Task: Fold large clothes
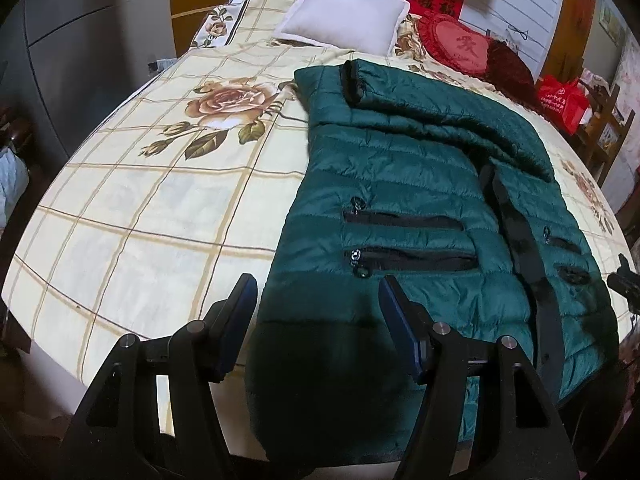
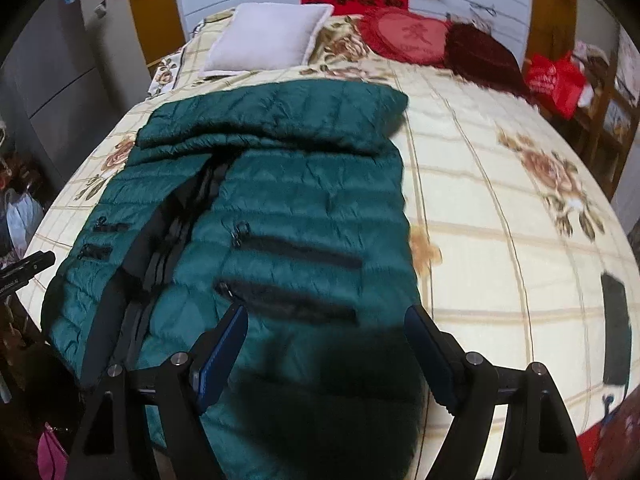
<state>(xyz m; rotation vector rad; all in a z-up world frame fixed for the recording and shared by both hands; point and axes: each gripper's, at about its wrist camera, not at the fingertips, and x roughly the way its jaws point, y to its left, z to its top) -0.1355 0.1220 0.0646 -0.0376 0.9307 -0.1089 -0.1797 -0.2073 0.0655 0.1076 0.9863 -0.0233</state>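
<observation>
A dark green quilted puffer jacket lies flat on the bed, front up, with black zip pockets and its sleeves folded across the chest; it also shows in the right wrist view. My left gripper is open and empty, hovering over the jacket's lower left hem. My right gripper is open and empty, over the jacket's lower right hem. The hem under both grippers is in shadow.
The bed has a cream checked sheet with rose prints. A white pillow, a red heart cushion and a dark red cushion lie at the head. A red bag sits right. A dark flat object lies at the bed's right edge.
</observation>
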